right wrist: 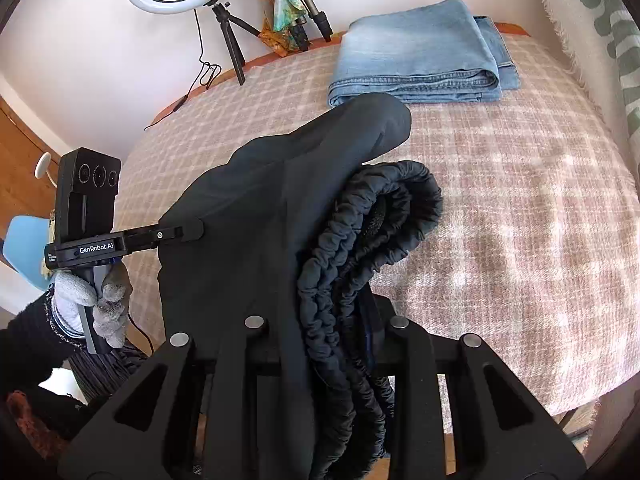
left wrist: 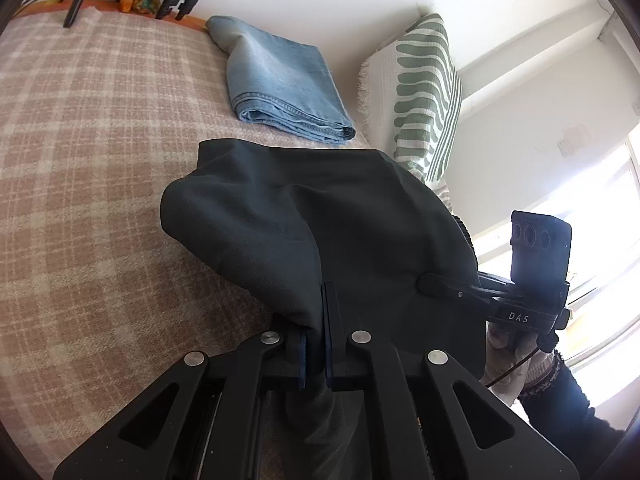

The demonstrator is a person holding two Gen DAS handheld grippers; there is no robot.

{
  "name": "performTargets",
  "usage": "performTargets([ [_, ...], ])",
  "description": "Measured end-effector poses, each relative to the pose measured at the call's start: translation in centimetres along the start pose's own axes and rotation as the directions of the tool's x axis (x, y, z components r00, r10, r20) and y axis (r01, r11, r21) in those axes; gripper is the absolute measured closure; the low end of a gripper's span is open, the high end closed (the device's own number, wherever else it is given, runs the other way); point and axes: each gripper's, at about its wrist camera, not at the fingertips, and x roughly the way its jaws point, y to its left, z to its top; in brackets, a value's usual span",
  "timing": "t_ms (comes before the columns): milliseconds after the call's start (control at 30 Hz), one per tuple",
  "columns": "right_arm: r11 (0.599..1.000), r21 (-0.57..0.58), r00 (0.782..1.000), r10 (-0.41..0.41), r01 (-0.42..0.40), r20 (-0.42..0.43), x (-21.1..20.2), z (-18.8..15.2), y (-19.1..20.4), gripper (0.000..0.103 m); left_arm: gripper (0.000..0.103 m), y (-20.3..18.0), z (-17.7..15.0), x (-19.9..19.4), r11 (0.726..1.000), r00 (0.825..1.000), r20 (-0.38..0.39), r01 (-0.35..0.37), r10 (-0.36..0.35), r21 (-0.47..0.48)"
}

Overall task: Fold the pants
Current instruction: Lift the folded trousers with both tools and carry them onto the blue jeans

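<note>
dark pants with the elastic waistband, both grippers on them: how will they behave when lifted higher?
The dark, thin-fabric pants will probably sag between the left gripper and right gripper; they already drape in soft folds. The gathered waistband looks bulky, so it may spring open. The smooth cloth could slip if the pads ease.

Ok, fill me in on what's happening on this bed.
A person in light gloves holds tongs in each hand and is folding dark pants over a plaid blanket. The left tongs are shut on a thin fold of the fabric. The right tongs grip the bunched elastic waistband. The pants are lifted between the two, partly draped on the bed. A pair of jeans already lies folded at the far side, beside a green-patterned pillow.
</note>
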Motion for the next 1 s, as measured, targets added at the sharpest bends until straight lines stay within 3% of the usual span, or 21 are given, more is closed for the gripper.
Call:
performTargets([
  [200,1.000,-0.006,0.997,-0.015,0.016,0.075,-2.9,1.3,1.1,0.077,0.099,-1.4,2.1,-1.3,0.999,0.999,0.039,0.032,-0.033,0.017],
  [467,0.998,-0.032,0.981,-0.049,0.056,0.190,-6.3,5.7,1.0,0.077,0.099,-4.6,8.0,-2.7,0.991,0.992,0.119,0.032,-0.047,0.127],
  [800,0.990,-0.059,0.959,-0.110,0.129,0.261,-6.5,14.2,-1.9,0.077,0.099,-6.8,16.8,-0.9,0.977,0.985,0.170,-0.009,-0.028,0.215],
  [1000,0.986,-0.094,0.957,-0.108,0.138,0.268,-5.2,19.9,-4.2,0.077,0.099,-6.9,22.0,1.6,0.973,0.980,0.194,-0.007,-0.039,0.229],
])
